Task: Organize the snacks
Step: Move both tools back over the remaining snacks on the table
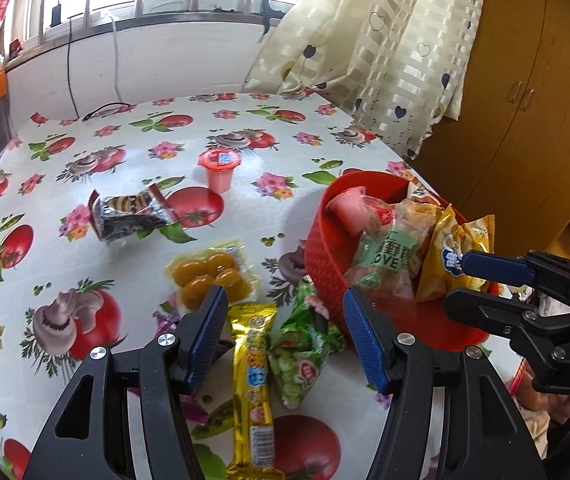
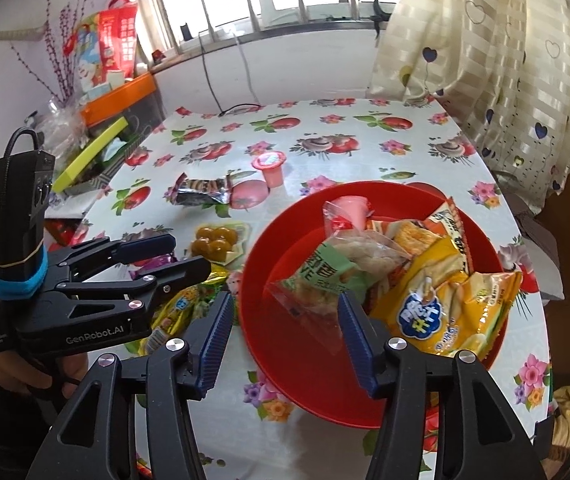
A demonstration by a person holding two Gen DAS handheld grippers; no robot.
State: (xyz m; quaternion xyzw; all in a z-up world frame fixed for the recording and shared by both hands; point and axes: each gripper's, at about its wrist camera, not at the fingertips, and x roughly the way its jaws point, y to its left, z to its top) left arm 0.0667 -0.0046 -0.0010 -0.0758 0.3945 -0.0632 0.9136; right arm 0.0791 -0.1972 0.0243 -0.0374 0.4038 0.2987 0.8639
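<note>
Both grippers' jaws wide, empty — left gripper over gold bar, right gripper over red basket

Table cover glossy printed plastic sheet, smooth. Red basket matt plastic, woven-texture outer wall. Gold bar wrapper shiny foil. Green packet, yellow bag glossy plastic film. Left gripper, right gripper matt black plastic, ribbed blue pads, metal rivets. Curtain satiny cloth. Cupboard smooth wood.
</note>
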